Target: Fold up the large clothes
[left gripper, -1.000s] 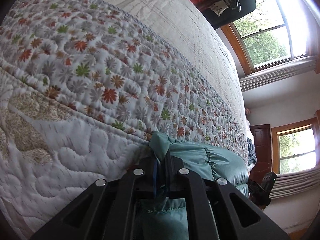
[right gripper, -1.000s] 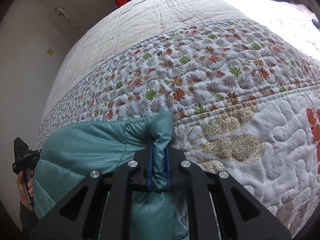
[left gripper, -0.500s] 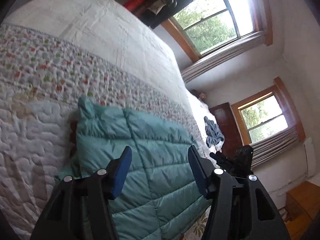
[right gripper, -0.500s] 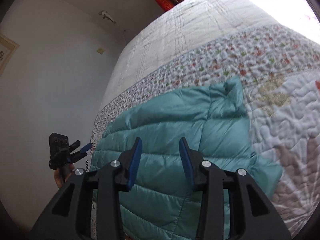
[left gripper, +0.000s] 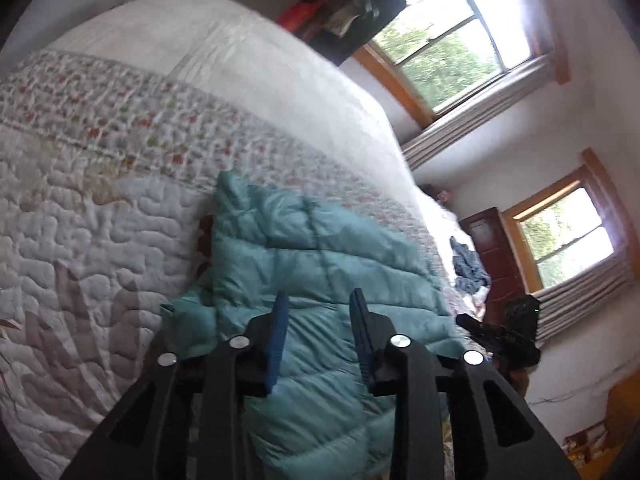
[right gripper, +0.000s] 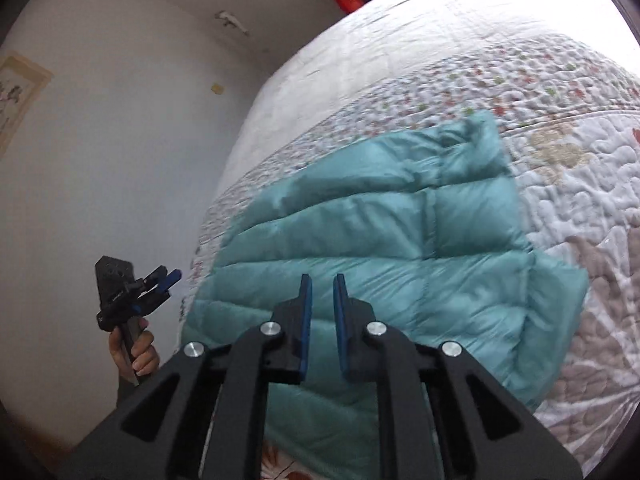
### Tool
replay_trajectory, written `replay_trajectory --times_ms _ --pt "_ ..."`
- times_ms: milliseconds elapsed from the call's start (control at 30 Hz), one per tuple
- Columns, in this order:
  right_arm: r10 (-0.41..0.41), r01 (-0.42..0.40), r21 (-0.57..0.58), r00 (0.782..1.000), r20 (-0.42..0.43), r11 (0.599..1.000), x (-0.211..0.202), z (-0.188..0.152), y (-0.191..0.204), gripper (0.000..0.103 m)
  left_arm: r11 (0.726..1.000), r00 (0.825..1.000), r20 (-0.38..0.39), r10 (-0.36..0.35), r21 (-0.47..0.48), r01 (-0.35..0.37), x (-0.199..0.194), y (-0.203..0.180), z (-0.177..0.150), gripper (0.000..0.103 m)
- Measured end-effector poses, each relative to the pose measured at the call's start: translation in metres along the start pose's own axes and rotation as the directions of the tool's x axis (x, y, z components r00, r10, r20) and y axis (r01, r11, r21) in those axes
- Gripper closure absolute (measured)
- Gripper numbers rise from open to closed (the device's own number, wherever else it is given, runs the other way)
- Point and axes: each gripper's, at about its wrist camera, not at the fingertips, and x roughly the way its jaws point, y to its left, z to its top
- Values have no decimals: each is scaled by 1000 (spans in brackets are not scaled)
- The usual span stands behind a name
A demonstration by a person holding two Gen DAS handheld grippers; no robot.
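The left wrist view showed, at far left, the quilted bedspread (left gripper: 92, 240), white with a band of small flower print running across it. Toward the middle, the teal puffer jacket (left gripper: 320, 280) lay flat on the bedspread, folded over itself, with a lower layer protruding at its left edge. The left gripper (left gripper: 318, 320) was raised above the jacket, its jaws spread with nothing between them; the blue pads (left gripper: 278, 336) touched no fabric. To the right, a heap of dark blue clothing (left gripper: 468, 268) lay on the far part of the bed, and the right gripper (left gripper: 500, 334) appeared beside the bed edge. Two wood-framed windows (left gripper: 568, 236) occupied the right side of the wall.

The right wrist view showed, at left, a plain white wall (right gripper: 100, 140), with the left gripper (right gripper: 158, 284) held up in front of it by a hand (right gripper: 138, 352). In the centre, the right gripper (right gripper: 322, 300) was positioned above the jacket (right gripper: 400, 240), its jaws parted by a narrow gap that held nothing. The jacket covered the near middle of the bedspread (right gripper: 580, 200), with one corner pointing toward the floral band and a lower layer extending at the right. The bedspread continued to the right edge of the view.
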Motion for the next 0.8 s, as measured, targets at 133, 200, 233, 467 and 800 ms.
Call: replay_trajectory --times_ms 133,200,233,467,800 --pt "94 -97 -28 990 -105 995 28 -32 24 92 991 983 -133 -130 23 134 20 -17 -48 68" --pt "52 -57 -27 990 -134 998 49 -41 20 92 999 988 -149 -47 14 50 34 1 -61 72" --pt "38 -40 -13 988 -146 999 58 -44 14 97 999 987 -158 -34 -31 30 41 17 -65 78" --pt "17 -21 -28 990 -139 999 72 -43 22 92 999 991 -132 -20 -37 15 17 23 -71 85" --pt "-6 1 -35 989 -146 999 82 -52 9 99 995 963 -251 -97 8 103 53 4 -101 78"
